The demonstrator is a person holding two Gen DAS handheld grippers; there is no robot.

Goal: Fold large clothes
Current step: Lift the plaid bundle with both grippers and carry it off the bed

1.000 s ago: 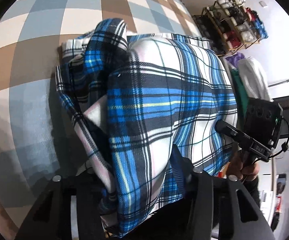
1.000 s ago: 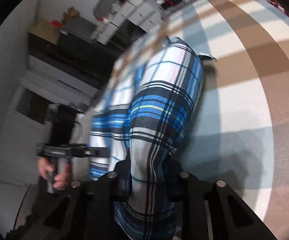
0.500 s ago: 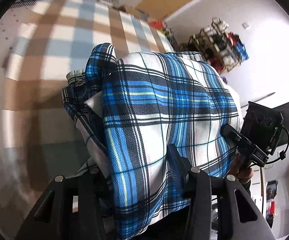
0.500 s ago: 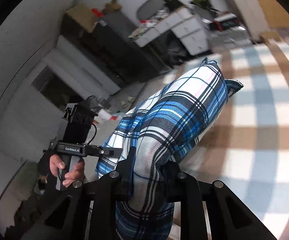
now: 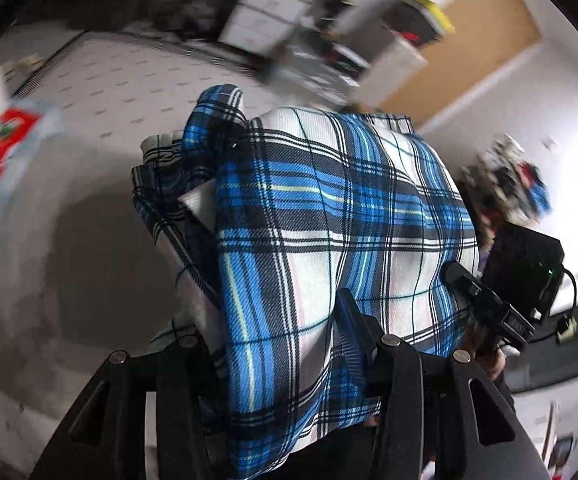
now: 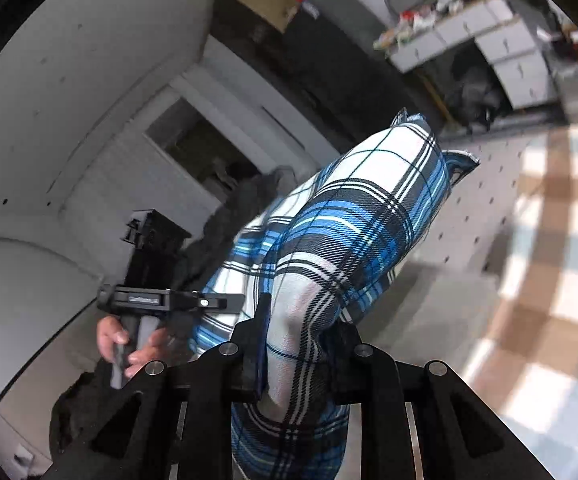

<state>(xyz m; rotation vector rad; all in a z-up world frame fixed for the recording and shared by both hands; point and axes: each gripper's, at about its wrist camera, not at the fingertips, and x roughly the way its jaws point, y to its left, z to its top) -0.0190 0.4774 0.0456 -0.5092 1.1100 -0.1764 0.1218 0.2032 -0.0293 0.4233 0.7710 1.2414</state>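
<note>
So both grippers have the same folded bundle — a blue, white and black plaid shirt [image 5: 329, 216] — and it's up in the air, clear of the surface underneath. The left gripper [image 5: 273, 344] has its fingers partway closed with a fat wad of the plaid jammed between them, so it's clamped on several layers at once. The right gripper [image 6: 297, 344] is closed narrower, pinching a thinner fold of the same cloth. To me the reason for holding it at two points is pretty obvious: a big garment that's already been folded would flop open if you lifted it from one end, so gripping it on both sides keeps the layers stacked while it's carried. One loose corner does stick out at the far end in the right wrist view, so the fold isn't perfectly tidy. Below it there's a pale mat with little dashes [image 5: 101, 92], and off to one side a brown, blue and cream checked cloth [image 6: 549, 240]. As for containers — there's a white drawer unit [image 6: 505, 56] against the far wall with clutter on top, but the drawers look closed and I can't tell what's in them. I can't make out any basket or bin meant for the shirt.
</note>
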